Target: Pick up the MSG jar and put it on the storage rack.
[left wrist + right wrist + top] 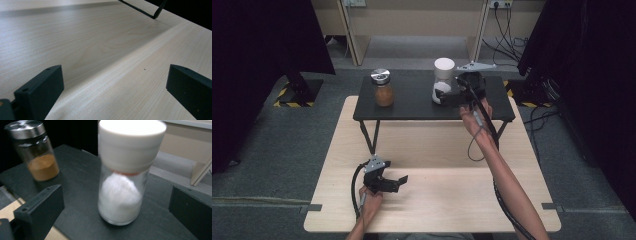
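Note:
A clear jar with a white lid (443, 82) (123, 182), holding white powder, stands upright on a black raised shelf (412, 107). Left of it on the same shelf is a glass spice jar (384, 88) (37, 152) with a metal cap and orange-brown powder. My right gripper (451, 95) (116, 195) is open right by the white-lidded jar; the jar stands ahead between the wide-spread jaws, and neither pad touches it. My left gripper (401, 183) (115, 75) is open and holds nothing, low over the light wooden table (437, 200) near its front edge.
The black shelf rests on thin black legs (374, 137) (152, 15) at the table's far side. A cable (477, 145) trails from the right gripper along the forearm. Dark curtains hang at both sides, and wooden furniture (412, 25) stands behind.

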Tool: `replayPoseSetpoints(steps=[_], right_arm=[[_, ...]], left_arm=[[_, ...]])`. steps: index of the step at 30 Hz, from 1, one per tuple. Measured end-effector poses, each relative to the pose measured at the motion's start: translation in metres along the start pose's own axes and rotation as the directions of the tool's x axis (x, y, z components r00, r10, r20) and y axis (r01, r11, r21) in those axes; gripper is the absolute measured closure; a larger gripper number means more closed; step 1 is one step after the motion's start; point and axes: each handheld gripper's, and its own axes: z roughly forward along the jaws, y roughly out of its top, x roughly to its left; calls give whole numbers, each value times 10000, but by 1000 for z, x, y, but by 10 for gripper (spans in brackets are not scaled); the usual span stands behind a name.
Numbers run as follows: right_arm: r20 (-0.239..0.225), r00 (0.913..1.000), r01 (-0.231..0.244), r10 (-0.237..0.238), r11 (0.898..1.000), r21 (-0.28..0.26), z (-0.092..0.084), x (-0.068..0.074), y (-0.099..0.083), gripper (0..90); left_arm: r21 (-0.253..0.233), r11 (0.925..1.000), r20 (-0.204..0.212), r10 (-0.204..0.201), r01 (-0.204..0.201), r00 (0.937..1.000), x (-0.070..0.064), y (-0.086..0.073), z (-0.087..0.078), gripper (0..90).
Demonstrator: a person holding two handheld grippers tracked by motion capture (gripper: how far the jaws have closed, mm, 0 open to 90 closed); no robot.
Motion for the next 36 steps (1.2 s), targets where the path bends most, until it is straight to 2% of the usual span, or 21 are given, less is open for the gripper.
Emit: replayPoseSetpoints(steps=[6, 10, 19, 24, 27, 31, 36], right_arm=[[-662, 9977, 162, -171, 9998, -147, -17, -4, -23, 2], [-1143, 9929, 312, -330, 9994, -167, -28, -6, -39, 2], [-1710, 9817, 806, -837, 9964, -249, -51, -9, -93, 2], [-2252, 9711, 775, -795, 9968, -178, -50, -16, -131, 2], [-2188, 9713, 925, -931, 9956, -132, -46, -12, -156, 2], [-2079, 9731, 1036, -989, 9946, 115, -36, -6, -175, 2], [-2175, 9733, 785, -729, 9968, 173, -24, -5, -196, 2]], left_arm=[[22, 10000, 10, 22, -22, 10000, 0, 0, 0, 6], [12, 10000, 14, 18, -18, 10000, 0, 0, 0, 6], [30, 10000, 2, 28, -28, 10000, 0, 0, 0, 6], [33, 10000, -8, 23, -23, 10000, 0, 0, 0, 6], [31, 10000, -18, -6, 6, 10000, 0, 0, 0, 6], [19, 10000, -23, -19, 19, 10000, 0, 0, 0, 6], [21, 10000, -23, -16, 16, 10000, 0, 0, 0, 5]])
